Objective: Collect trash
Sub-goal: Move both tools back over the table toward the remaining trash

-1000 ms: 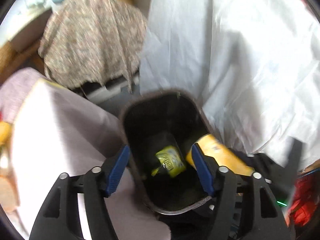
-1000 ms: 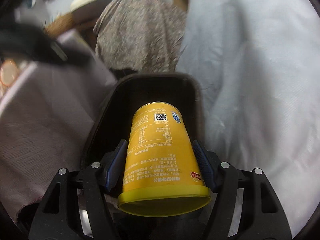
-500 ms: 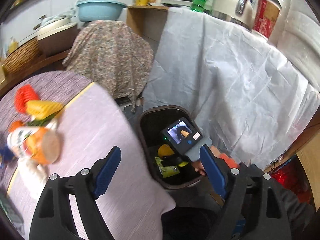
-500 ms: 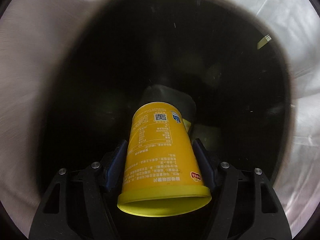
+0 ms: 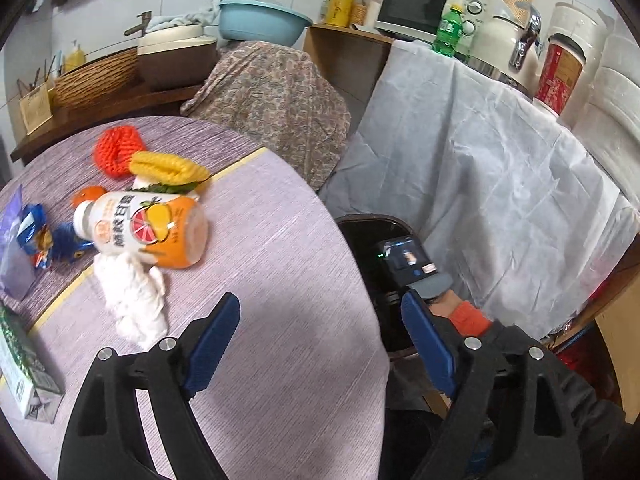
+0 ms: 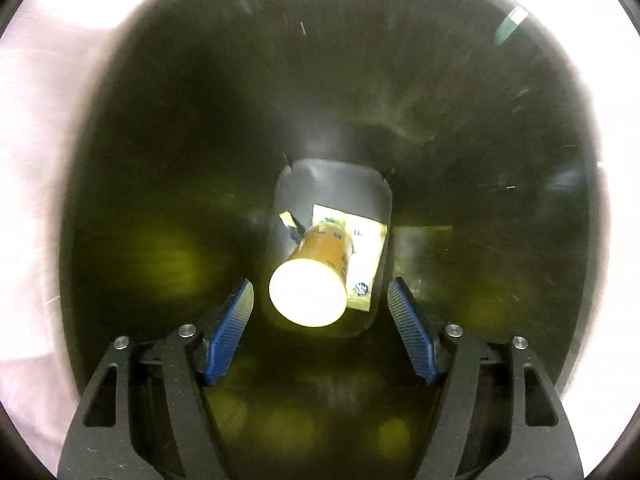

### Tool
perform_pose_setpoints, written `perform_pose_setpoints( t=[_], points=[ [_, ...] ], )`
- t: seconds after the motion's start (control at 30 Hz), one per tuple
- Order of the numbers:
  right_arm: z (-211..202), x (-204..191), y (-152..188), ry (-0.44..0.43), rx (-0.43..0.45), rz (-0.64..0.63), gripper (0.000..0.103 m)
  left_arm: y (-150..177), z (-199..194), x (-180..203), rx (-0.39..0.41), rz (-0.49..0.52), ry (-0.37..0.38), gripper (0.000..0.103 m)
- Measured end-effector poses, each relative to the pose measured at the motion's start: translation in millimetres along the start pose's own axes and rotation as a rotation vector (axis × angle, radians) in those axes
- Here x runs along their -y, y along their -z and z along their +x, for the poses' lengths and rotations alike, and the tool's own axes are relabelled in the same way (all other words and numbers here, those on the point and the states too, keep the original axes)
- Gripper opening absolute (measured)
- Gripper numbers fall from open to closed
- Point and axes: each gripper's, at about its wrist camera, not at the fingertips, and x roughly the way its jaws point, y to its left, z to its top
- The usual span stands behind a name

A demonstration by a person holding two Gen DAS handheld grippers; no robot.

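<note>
My right gripper [image 6: 320, 320] is open and empty, pointing down inside the dark trash bin [image 6: 160, 160]. The yellow cup [image 6: 316, 276] lies at the bin's bottom on a yellow wrapper [image 6: 366, 264]. My left gripper [image 5: 320, 340] is open and empty above the edge of the round purple table [image 5: 260, 300]. On the table lie an orange juice bottle [image 5: 148, 232], a crumpled white tissue [image 5: 132, 292], a blue wrapper [image 5: 40, 236] and a green-white carton [image 5: 24, 376]. The bin [image 5: 360, 228] shows beside the table, with the right gripper's body [image 5: 408, 260] in it.
Red and yellow knitted items [image 5: 140, 160] lie at the table's far side. A white sheet [image 5: 500, 180] drapes the counter right of the bin; a patterned cloth [image 5: 272, 96] covers something behind it. Appliances and a blue basin [image 5: 260, 20] stand on the counters.
My right gripper went down into the bin, opened and let go of the yellow cup, which dropped to the bottom. My left gripper swung from over the bin toward the table.
</note>
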Motion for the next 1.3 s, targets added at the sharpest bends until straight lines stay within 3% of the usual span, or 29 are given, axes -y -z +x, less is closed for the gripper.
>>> perform_pose_setpoints(
  t=[0.3,0.53,0.7,0.8,0.93,1.0,1.07,1.3],
  points=[
    [-138,-26,78,-0.002,0.423,0.002,0.074,34,-51,-49,0.092,-0.070,-0.114,0.085],
    [-229,-84,135,-0.152,0.652,-0.074,0.081,75,-105,-116,0.151,-0.194,-0.241,0.087],
    [-261,-153,154,-0.257,0.721,-0.240,0.083,101,-130,-161,0.155,-0.297,-0.337,0.087],
    [-277,-196,159,-0.255,0.751,-0.356,0.083,112,-140,-183,0.152,-0.357,-0.346,0.087],
    [-288,-238,149,-0.187,0.774,-0.502,0.083,117,-146,-198,0.145,-0.381,-0.346,0.087],
    [-292,-253,137,-0.148,0.784,-0.573,0.082,117,-147,-202,0.143,-0.383,-0.348,0.087],
    [-295,-260,120,-0.115,0.775,-0.606,0.074,115,-147,-207,0.145,-0.387,-0.344,0.087],
    [-296,-283,60,-0.095,0.672,-0.731,0.066,100,-134,-225,0.100,-0.418,-0.291,0.087]
  ],
)
